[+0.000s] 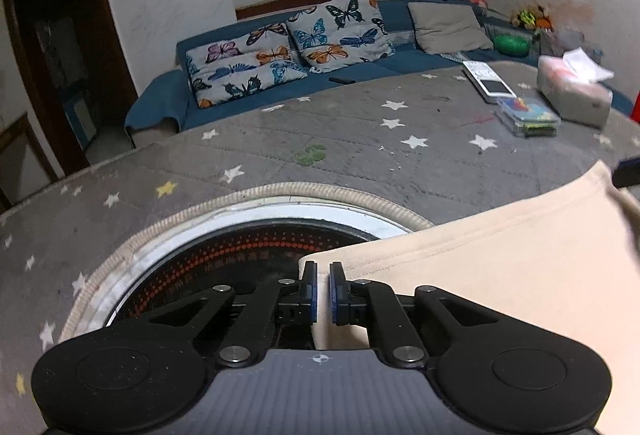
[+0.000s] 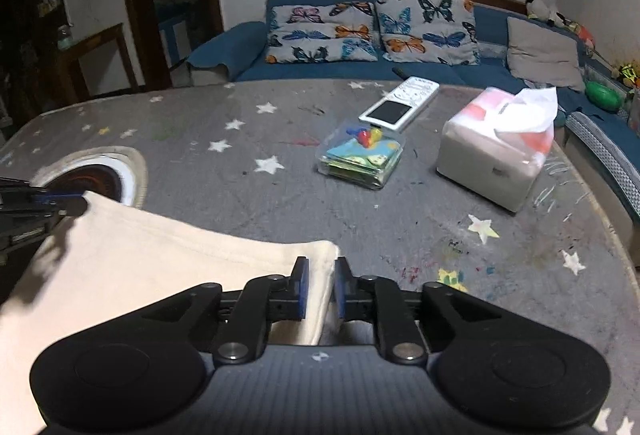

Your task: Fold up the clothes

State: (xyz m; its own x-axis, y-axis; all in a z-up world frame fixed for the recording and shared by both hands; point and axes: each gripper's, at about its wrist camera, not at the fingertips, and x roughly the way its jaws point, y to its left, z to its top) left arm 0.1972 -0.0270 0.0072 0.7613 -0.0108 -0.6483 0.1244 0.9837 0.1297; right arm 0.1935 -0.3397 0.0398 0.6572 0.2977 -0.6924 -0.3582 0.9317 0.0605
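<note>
Cream garment [image 2: 132, 259], smooth, stitched hem taut between left gripper [image 1: 323, 293], right gripper [image 2: 321, 289]

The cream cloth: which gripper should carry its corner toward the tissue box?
Probably the right gripper. It pinches the cream cloth at the corner nearer the tissue box; the left gripper grips the far corner by the round heater.

Dim indoor light, fisheye-bent edges, slight motion blur, dark corners.

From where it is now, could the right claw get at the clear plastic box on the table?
Probably yes, but not freely: the right claw is shut on the cream garment, so it would have to let go first. The grey star cloth toward the clear plastic box lies bare.
</note>
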